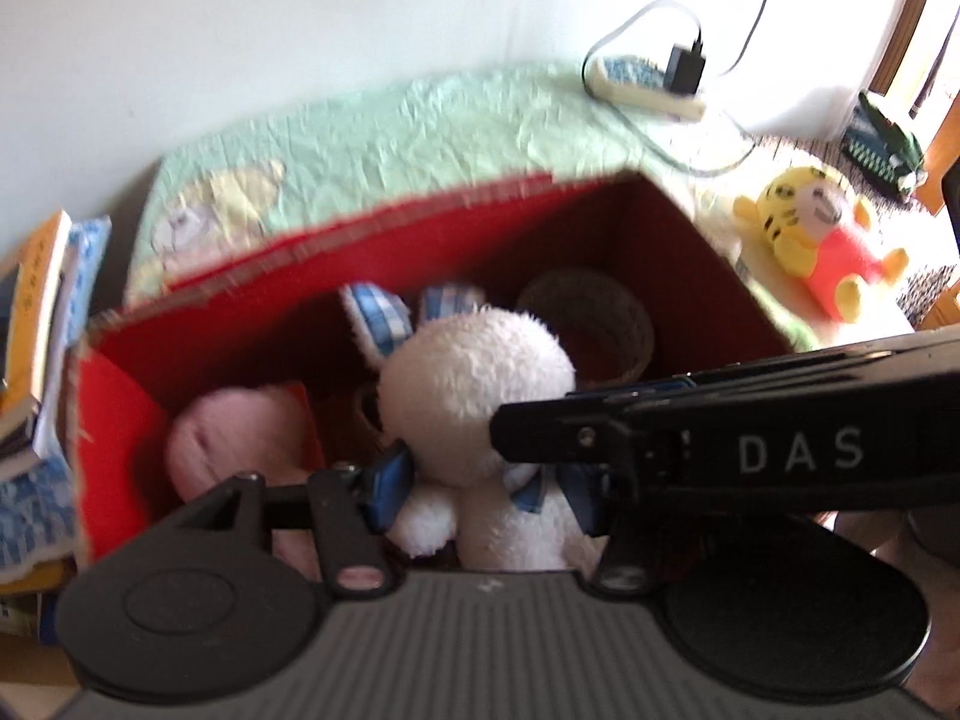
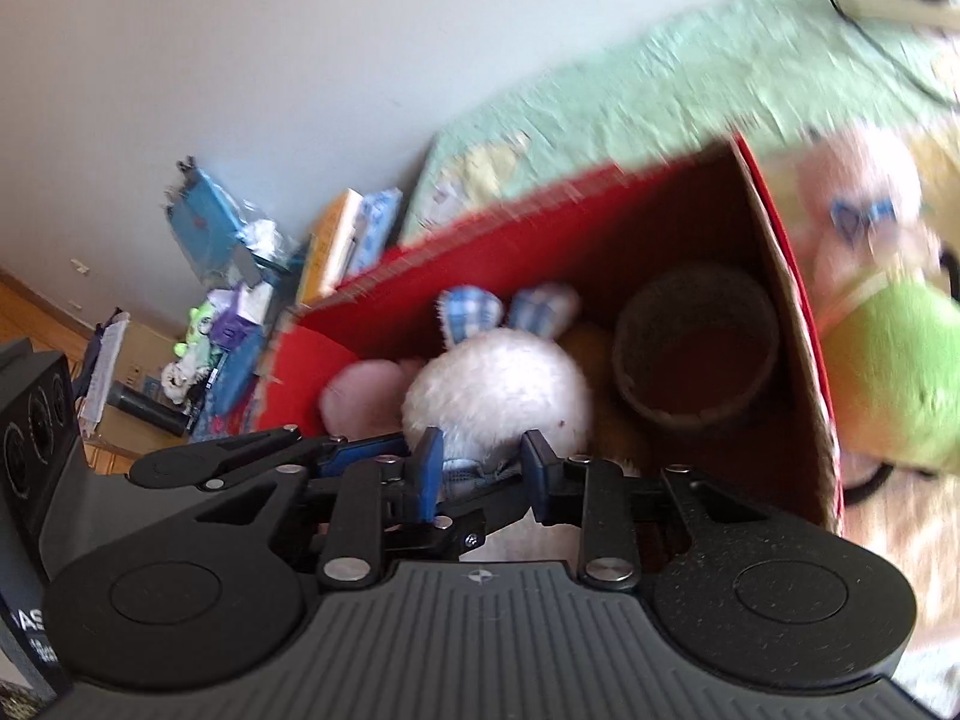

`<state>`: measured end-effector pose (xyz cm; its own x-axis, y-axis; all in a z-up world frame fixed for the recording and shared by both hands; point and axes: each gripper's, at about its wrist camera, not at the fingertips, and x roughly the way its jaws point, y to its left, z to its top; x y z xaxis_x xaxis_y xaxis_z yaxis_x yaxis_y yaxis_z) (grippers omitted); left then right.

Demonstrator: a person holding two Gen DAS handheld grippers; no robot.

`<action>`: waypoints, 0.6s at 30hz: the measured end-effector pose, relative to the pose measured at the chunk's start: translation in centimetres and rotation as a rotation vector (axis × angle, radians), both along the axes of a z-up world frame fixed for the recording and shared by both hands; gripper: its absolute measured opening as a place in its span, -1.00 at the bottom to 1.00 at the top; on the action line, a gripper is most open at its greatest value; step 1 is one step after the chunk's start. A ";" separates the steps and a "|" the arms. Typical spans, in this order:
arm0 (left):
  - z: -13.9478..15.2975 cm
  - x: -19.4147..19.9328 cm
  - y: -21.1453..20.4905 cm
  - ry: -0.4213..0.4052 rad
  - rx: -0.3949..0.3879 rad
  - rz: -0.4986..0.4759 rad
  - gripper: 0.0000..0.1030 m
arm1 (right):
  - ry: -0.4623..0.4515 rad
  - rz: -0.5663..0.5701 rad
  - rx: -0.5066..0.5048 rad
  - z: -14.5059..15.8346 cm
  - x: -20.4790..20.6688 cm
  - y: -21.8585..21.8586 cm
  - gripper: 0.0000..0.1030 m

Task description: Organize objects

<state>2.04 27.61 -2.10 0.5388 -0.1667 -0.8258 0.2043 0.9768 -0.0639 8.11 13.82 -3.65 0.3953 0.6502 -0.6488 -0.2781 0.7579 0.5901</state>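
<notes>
Inside the red box: you have both tongs on one white plush rabbit [image 1: 474,384], which sits upright among the other toys.
Left tongs [image 1: 486,495]: your blue pads are clamped on the rabbit's body just below the head, one pad on each side.
Right tongs [image 2: 483,468]: closed on the rabbit's neck, pinching the blue checked collar under the round head.
Rabbit: fluffy white pile, ball-shaped head, two ears lined in blue-and-white check pointing toward the far wall of the box.
Red box [image 1: 420,222]: open-topped cardboard with raw corrugated edges, standing on a bed.
Beside the rabbit: a soft pink plush [image 1: 240,438] to its left and a round woven basket [image 2: 696,342] to its right, both inside the box.
Bed cover [image 1: 384,132]: pale green quilt, crinkled.
Outside the box: a yellow striped tiger plush [image 1: 822,234] lies on the bed.
Sharpness: both views are blurred.
</notes>
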 end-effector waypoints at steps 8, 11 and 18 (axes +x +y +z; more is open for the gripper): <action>1.5 -0.4 0.7 -0.055 -0.031 -0.044 -0.06 | -0.038 0.068 0.065 1.6 0.5 1.3 -0.64; 0.6 -0.4 0.6 -0.045 0.014 -0.026 -0.05 | -0.049 0.029 0.010 1.2 0.4 1.4 -0.55; 0.0 -0.4 1.1 -0.016 -0.037 -0.023 0.35 | -0.002 -0.046 -0.096 0.0 1.4 0.1 -0.30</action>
<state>1.68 28.70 -2.06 0.5475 -0.2097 -0.8101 0.2282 0.9688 -0.0966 9.47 13.87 -3.64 0.4249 0.5664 -0.7061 -0.2429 0.8228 0.5138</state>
